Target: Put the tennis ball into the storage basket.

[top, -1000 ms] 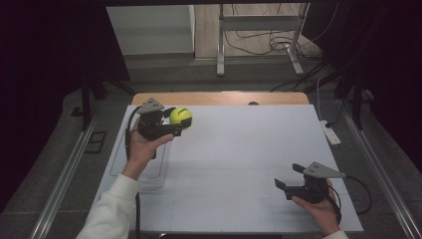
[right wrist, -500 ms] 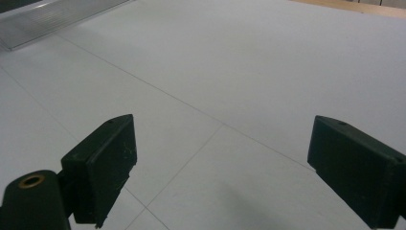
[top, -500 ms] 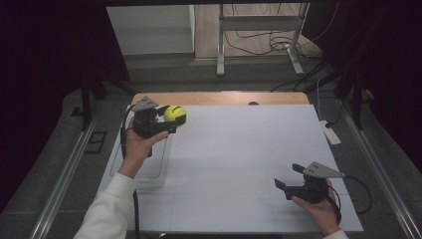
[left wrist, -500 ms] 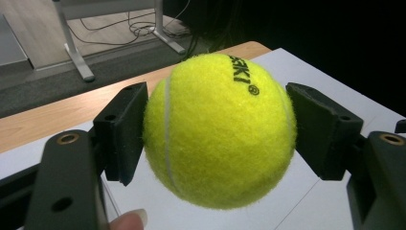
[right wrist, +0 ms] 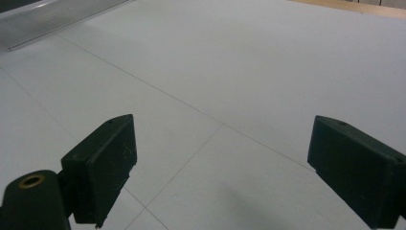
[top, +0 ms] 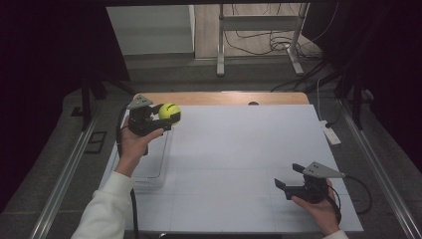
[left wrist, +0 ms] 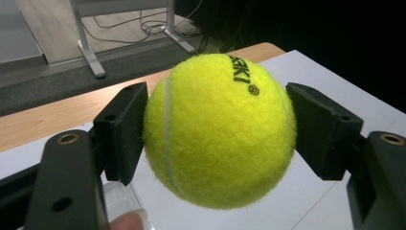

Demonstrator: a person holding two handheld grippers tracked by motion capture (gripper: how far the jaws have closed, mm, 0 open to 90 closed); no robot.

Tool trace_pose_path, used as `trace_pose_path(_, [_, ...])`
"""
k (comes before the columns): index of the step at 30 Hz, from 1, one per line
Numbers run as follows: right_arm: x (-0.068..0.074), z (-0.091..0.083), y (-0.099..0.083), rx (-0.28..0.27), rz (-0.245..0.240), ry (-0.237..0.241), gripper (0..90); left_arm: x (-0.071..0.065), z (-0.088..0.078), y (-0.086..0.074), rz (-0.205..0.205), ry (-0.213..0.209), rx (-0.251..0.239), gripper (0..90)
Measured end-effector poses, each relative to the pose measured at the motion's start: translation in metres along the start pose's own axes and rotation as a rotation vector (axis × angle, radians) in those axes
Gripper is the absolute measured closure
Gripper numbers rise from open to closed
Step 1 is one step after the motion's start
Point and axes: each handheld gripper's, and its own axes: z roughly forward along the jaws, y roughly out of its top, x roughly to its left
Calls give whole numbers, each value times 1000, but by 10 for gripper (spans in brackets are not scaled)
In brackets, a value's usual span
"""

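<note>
**Ball drifts toward the far edge**

We see the left gripper point(top: 160, 117) carry the tennis ball point(top: 169, 113) a little further from the person, along the table's point(top: 239, 149) left side, the forearm stretching out over the clear tray point(top: 149, 172).

A lab or recording studio rather than a home. A bench point(top: 239, 164) with a plain white top marked by thin grid lines and a wooden strip along its far edge stands on a grey floor. Black curtains point(top: 45, 74) close off the left and right sides. Metal rails point(top: 64, 179) run along the floor beside the bench's left and right edges. Beyond the far edge stands a metal frame point(top: 259, 35) among loose cables point(top: 259, 45). A white power strip point(top: 331, 134) lies off the bench's right edge.
</note>
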Motion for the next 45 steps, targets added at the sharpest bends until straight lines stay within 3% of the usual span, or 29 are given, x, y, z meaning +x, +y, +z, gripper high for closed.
trace_pose_path(45, [-1,1,0,7,1,-6,104,34,-5,1,-51,100,10,275])
